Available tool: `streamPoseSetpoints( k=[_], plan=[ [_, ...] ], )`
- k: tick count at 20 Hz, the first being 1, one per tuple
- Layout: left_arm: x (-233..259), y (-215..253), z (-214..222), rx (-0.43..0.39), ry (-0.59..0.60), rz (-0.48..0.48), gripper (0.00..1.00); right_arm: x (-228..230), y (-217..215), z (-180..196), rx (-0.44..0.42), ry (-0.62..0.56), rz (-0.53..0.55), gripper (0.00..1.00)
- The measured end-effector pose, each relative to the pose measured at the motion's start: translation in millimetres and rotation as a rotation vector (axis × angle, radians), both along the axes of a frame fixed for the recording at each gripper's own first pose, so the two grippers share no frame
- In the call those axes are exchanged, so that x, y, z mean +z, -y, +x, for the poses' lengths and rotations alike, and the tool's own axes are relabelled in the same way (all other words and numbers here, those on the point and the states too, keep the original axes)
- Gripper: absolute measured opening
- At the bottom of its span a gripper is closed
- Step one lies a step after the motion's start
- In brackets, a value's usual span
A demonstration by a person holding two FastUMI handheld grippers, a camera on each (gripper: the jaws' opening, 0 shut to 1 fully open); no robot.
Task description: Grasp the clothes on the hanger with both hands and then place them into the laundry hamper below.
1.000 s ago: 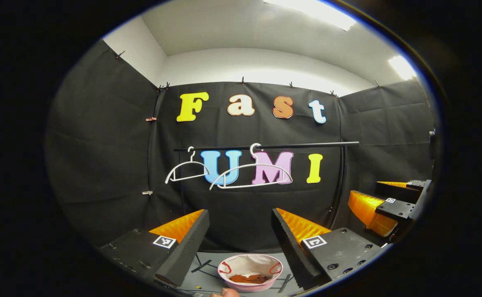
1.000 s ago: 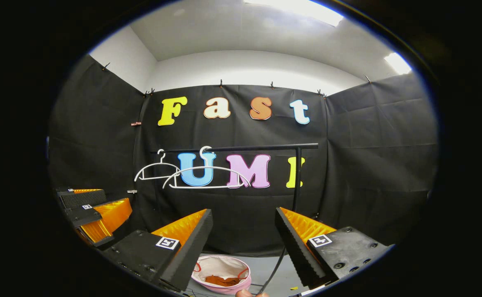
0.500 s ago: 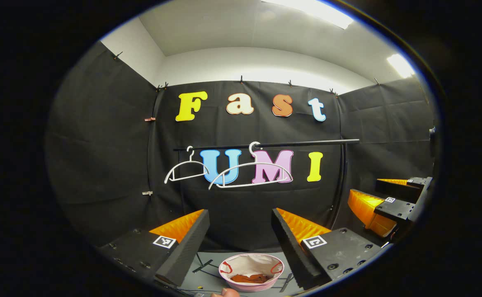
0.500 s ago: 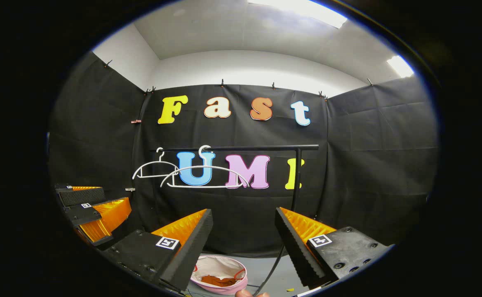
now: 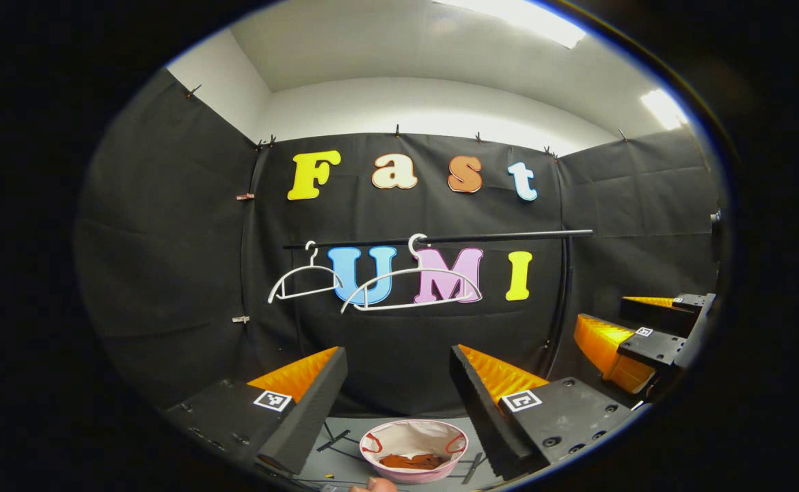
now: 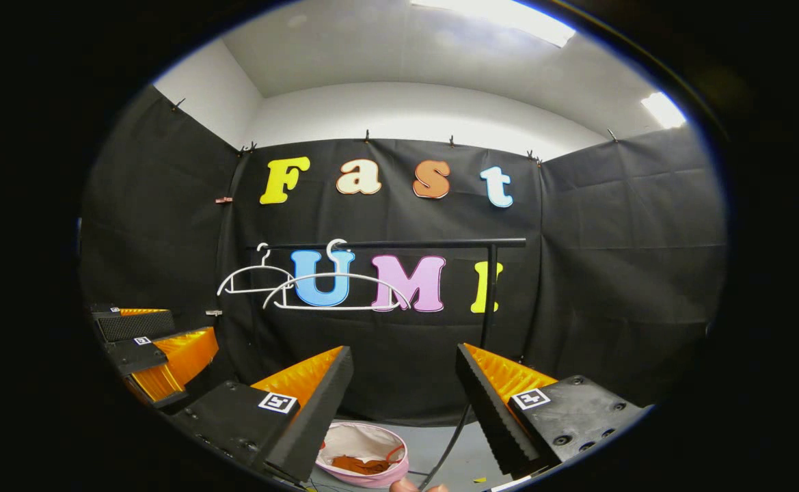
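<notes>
On the floor, the laundry hamper (image 5: 414, 459) holds orange clothes (image 5: 411, 461); 2 bare hangers (image 5: 409, 290) hang above. Left claw (image 5: 398, 355) and right claw (image 6: 404, 355) gape wide, each showing at the other view's edge.

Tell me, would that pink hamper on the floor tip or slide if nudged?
The hamper looks soft-walled and low, so it would probably slide or dent, not topple. Holding just one orange-brown garment, it is likely light and easily shifted.

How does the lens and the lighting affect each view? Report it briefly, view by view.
Left gripper view: fisheye bends the rail; ceiling lights glare, blown out; hangers sharp. Right gripper view: same barrel bend, same glare; the hamper at the bottom edge is squeezed and dimmer.
</notes>
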State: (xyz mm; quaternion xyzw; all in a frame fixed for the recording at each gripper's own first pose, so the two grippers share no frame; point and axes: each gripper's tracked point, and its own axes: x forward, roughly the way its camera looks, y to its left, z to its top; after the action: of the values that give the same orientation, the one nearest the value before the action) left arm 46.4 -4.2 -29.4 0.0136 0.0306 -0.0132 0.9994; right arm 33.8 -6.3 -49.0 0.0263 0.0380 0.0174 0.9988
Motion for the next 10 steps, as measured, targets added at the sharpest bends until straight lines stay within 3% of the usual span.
streamPoseSetpoints(
  k=[10],
  plan=[
    [1.3, 0.8, -0.3, -0.005, 0.003, 0.002, 0.96, -2.2, -3.7, -1.4, 0.003, 0.0, -0.003, 1.0]
  ],
)
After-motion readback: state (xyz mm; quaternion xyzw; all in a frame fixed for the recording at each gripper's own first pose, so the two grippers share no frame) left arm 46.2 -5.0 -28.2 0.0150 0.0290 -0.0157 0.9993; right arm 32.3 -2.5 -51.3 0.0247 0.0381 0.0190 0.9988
